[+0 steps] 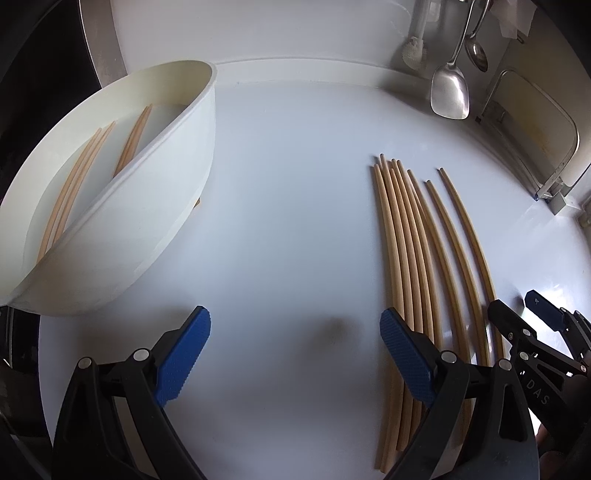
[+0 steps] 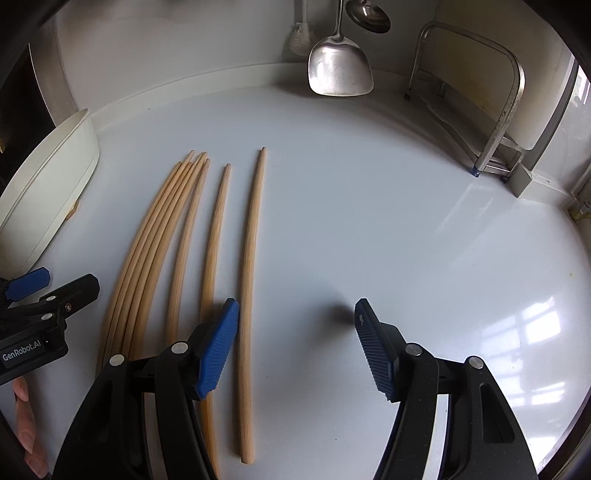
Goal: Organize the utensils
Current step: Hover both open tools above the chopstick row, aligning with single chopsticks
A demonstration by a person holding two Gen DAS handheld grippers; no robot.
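Behind the chopsticks point(image 2: 207, 236) hang a spatula point(image 2: 339, 70) and ladle point(image 2: 369, 16).

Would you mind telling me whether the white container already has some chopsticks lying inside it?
Yes, the left wrist view shows several wooden chopsticks lying inside the white container, split between its two compartments.

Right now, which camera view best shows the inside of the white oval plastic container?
The left wrist view: the white oval plastic container fills the upper left, open side visible, with wooden chopsticks lying in two compartments. The right wrist view catches only its outer wall and rim at the left edge; nothing inside shows.
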